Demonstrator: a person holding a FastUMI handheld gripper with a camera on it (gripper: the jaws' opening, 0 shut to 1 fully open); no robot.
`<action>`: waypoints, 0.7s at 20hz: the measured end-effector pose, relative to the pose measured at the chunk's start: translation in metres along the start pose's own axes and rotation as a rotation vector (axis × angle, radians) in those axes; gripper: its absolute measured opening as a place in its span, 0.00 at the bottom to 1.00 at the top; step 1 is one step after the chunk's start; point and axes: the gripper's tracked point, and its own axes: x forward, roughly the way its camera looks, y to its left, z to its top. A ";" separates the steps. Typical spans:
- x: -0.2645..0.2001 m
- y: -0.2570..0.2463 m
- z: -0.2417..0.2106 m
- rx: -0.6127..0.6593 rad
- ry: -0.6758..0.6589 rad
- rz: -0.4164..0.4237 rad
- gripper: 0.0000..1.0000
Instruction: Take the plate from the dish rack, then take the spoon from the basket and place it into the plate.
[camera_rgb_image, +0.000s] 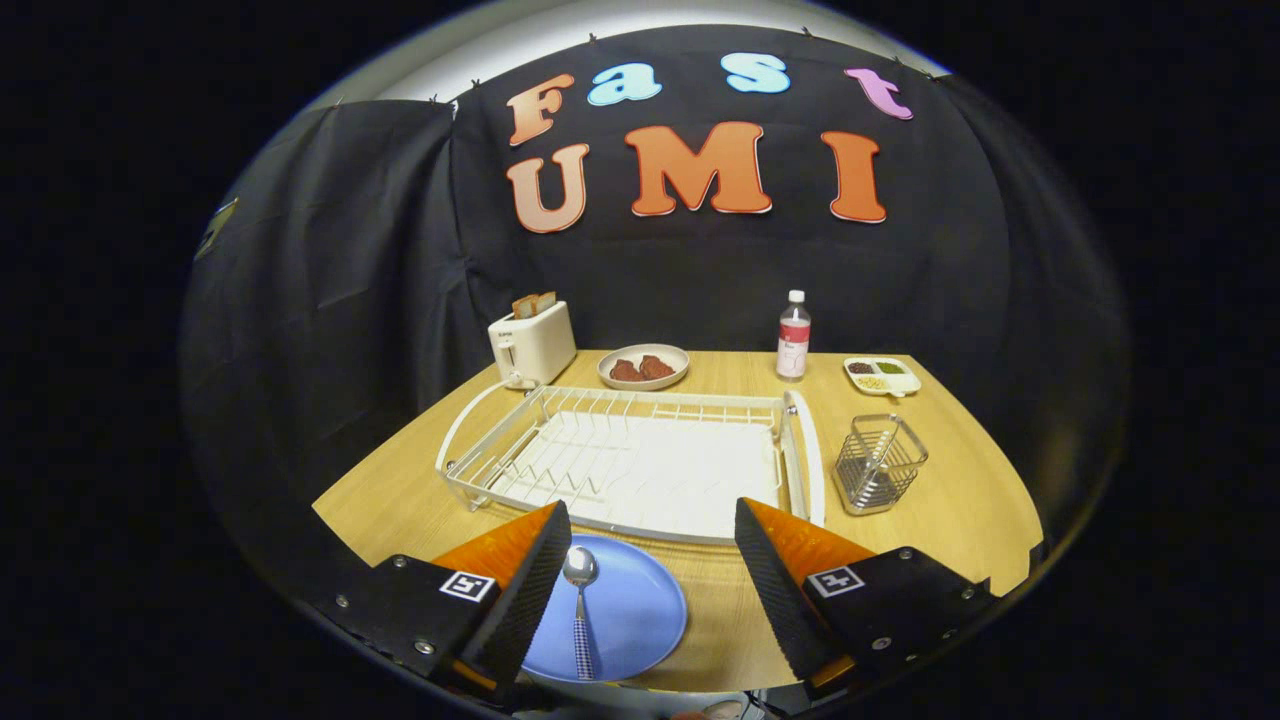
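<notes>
Wooden table (960, 500) with the blue plate (630, 610) at its near edge, spoon (581, 600) lying in it. Dish rack (620, 455) just behind sits empty, same for the wire basket (878, 462) beside it. Gripper (650, 590) hovers spread wide, holding nothing.

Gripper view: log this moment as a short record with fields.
gripper: open, fingers apart, gripping nothing
plate: blue, flat on the table, near the fingers
spoon: lying in the plate, bowl pointing toward the rack
dish rack: white, beyond the fingers
basket: wire, right of the rack
task state: looks complete
</notes>
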 end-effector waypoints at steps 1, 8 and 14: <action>0.000 -0.008 0.015 0.006 -0.015 -0.011 0.97; -0.018 -0.069 0.102 -0.007 -0.135 -0.144 0.98; -0.048 -0.103 0.151 0.031 -0.245 -0.255 0.97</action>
